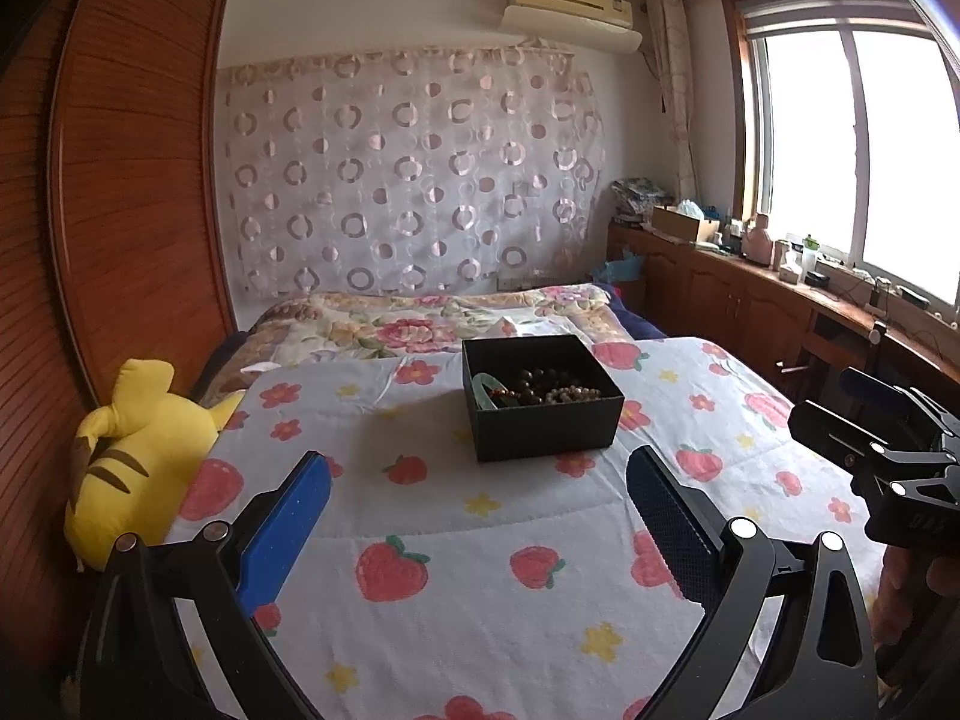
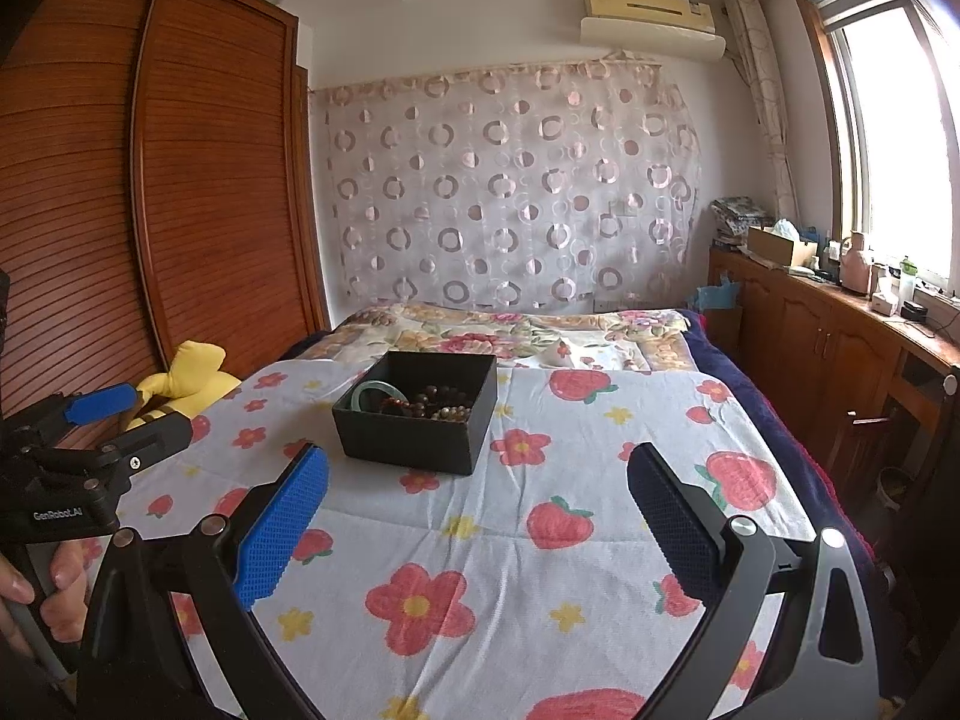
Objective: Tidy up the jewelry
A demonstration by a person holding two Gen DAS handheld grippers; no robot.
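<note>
A black open box stands on the strawberry-print bedspread. Inside it lie a pale green bangle and dark and tan bead bracelets. My left gripper hovers open above the bedspread, short of the box, with nothing between its blue pads. My right gripper is likewise open and empty, just short of the box and to its right. Each gripper shows in the other's view: the right gripper at the right edge, the left gripper at the left edge, held by a hand.
A yellow plush toy lies at the bed's left edge by the wooden wardrobe. A floral quilt covers the far bed. A wooden cabinet with clutter runs under the window on the right.
</note>
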